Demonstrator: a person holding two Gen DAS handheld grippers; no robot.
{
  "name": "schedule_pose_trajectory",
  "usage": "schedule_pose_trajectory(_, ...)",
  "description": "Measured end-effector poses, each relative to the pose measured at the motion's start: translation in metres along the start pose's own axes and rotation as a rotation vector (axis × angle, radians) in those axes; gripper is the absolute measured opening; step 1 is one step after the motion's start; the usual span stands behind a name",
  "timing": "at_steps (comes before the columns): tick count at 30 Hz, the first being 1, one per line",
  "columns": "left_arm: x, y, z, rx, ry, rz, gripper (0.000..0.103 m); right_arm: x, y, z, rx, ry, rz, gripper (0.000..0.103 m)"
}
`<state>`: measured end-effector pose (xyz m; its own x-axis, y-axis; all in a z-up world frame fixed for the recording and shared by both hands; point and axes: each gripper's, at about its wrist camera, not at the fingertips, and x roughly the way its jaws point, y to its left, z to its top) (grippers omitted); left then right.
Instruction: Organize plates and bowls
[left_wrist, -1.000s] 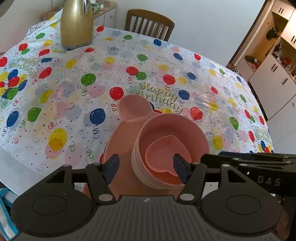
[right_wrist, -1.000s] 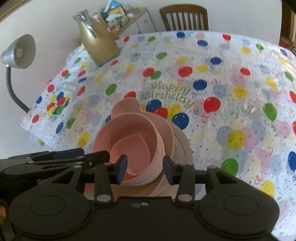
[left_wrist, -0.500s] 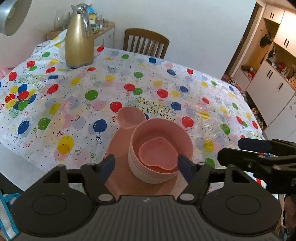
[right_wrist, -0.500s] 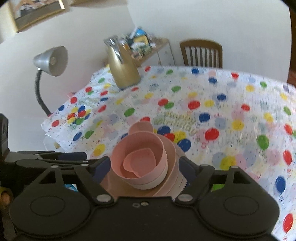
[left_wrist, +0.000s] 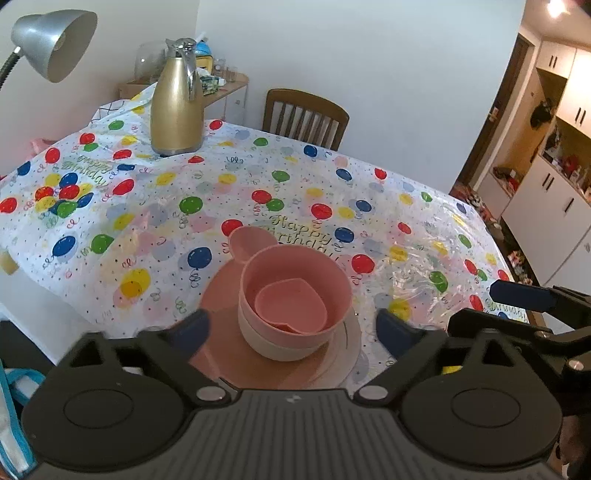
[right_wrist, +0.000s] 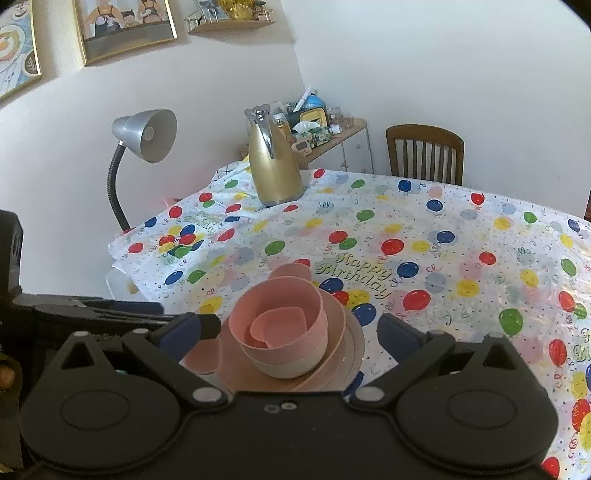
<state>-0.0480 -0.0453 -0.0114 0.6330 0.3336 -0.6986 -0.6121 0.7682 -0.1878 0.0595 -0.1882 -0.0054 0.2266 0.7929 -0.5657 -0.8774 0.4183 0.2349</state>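
A stack of pink dishes stands near the table's front edge. A pink eared plate (left_wrist: 229, 354) lies on a paler plate (left_wrist: 352, 341). On it a pink bowl (left_wrist: 295, 266) nests in a cream bowl (left_wrist: 273, 347), with a small heart-shaped dish (left_wrist: 291, 306) inside. The stack also shows in the right wrist view (right_wrist: 284, 325). My left gripper (left_wrist: 291, 330) is open and empty, held back above the stack. My right gripper (right_wrist: 288, 330) is open and empty, also back from the stack. Each gripper shows at the edge of the other's view.
A gold thermos jug (left_wrist: 177, 103) stands at the far left of the balloon tablecloth (left_wrist: 369, 206). A silver desk lamp (right_wrist: 144, 136) rises at the left. A wooden chair (right_wrist: 424, 155) is behind the table. Cabinets (left_wrist: 554, 199) stand at the right.
Both grippers have pulled back and up from the dish stack, and their jaws have opened wider. The stack has stayed in place on the table.
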Motion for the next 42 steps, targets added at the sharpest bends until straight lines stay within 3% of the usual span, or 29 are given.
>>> schedule_pose_trajectory(18,-0.016,-0.024,-0.027,-0.085,-0.009,0.034,0.101,-0.019,-0.024,-0.019,0.041,-0.043,0.06,0.103)
schedule_pose_trajectory(28,-0.02,-0.031,-0.029,-0.069,-0.016,0.064,0.101,-0.027,-0.022,-0.02,0.021,-0.08,0.038,0.103)
schedule_pose_trajectory(42,-0.024,-0.036,-0.031,-0.055,-0.011,0.081,0.101,-0.029,-0.024,-0.023,0.026,-0.054,0.034,0.103)
